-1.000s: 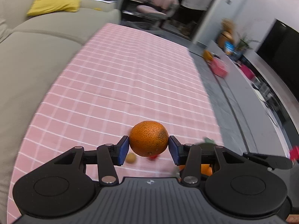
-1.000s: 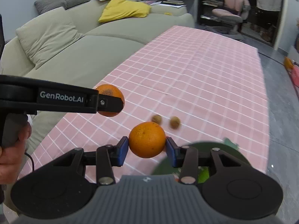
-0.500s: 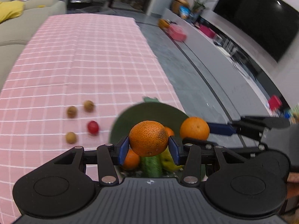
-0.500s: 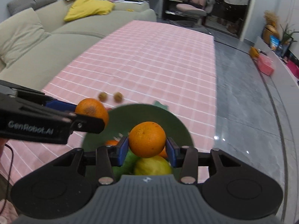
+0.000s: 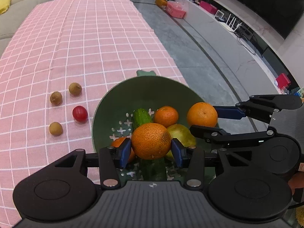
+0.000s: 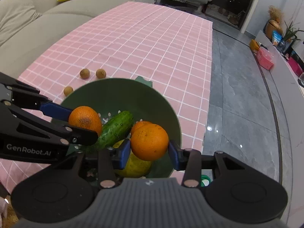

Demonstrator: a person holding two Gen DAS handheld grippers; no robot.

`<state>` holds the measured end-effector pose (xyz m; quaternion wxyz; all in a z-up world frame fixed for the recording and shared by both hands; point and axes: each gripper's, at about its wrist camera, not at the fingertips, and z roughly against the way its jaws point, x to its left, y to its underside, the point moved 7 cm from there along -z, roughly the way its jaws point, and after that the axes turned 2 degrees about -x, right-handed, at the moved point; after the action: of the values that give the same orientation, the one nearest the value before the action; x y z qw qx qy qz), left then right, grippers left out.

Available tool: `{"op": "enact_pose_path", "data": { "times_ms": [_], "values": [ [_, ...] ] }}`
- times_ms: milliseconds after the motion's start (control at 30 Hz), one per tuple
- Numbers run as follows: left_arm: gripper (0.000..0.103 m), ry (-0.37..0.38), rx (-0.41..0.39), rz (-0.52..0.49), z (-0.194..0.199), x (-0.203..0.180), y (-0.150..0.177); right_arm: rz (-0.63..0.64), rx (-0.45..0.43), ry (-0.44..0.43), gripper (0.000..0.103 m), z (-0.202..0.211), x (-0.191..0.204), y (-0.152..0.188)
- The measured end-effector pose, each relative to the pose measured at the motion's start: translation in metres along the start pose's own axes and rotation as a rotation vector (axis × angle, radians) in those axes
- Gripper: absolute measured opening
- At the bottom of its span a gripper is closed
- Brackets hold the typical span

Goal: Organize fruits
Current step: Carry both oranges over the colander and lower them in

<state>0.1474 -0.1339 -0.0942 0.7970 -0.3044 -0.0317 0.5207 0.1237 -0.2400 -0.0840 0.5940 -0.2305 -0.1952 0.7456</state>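
Observation:
My left gripper point(image 5: 151, 150) is shut on an orange point(image 5: 151, 141) and holds it above the green colander bowl point(image 5: 144, 89). My right gripper point(image 6: 149, 151) is shut on another orange point(image 6: 149, 142) over the same bowl point(image 6: 121, 91). The bowl holds a cucumber point(image 6: 114, 130), a yellow-green fruit point(image 6: 133, 166) and smaller oranges point(image 5: 165, 116). In the left wrist view the right gripper's orange point(image 5: 202, 114) hangs at the bowl's right rim. In the right wrist view the left gripper's orange point(image 6: 85, 120) hangs at the bowl's left side.
On the pink checked cloth point(image 5: 76, 38) left of the bowl lie three brown longans point(image 5: 56, 98) and a red cherry tomato point(image 5: 80, 114). A sofa point(image 6: 28, 24) runs along the left. Grey floor point(image 6: 247, 104) lies to the right of the table edge.
Both grippers have swung from over the cloth to over the green bowl, each still holding its orange, and have come lower and closer to the fruit in it.

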Motion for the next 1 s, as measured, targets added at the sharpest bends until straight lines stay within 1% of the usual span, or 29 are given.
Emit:
{"op": "enact_pose_path", "data": {
  "times_ms": [133,300,467,533,633,800,867,1000],
  "values": [
    [0.052,0.005,0.023,0.009,-0.006,0.004,0.004,0.024,0.021,0.000,0.041,-0.010,0.003,0.002],
    [0.053,0.021,0.017,0.021,-0.006,0.006,0.002,0.040,0.034,-0.001,0.041,-0.018,0.005,0.005],
    [0.055,0.035,-0.005,0.092,-0.007,0.013,-0.001,0.058,0.038,0.000,0.041,-0.021,0.007,0.002],
    [0.055,0.016,-0.010,0.101,-0.009,0.016,-0.002,0.070,0.037,0.005,0.041,-0.021,0.009,0.001],
    [0.057,-0.021,0.003,0.082,-0.013,0.017,0.000,0.085,0.038,0.013,0.041,-0.023,0.011,-0.001],
    [0.061,-0.017,0.001,0.089,-0.013,0.018,0.002,0.091,0.045,0.019,0.042,-0.028,0.009,-0.004],
    [0.061,-0.031,-0.004,0.086,-0.011,0.020,0.003,0.088,0.049,0.017,0.042,-0.031,0.008,-0.005],
    [0.061,-0.032,-0.020,0.086,-0.004,0.020,0.001,0.097,0.057,0.016,0.042,-0.034,0.009,-0.009]
  ]
}}
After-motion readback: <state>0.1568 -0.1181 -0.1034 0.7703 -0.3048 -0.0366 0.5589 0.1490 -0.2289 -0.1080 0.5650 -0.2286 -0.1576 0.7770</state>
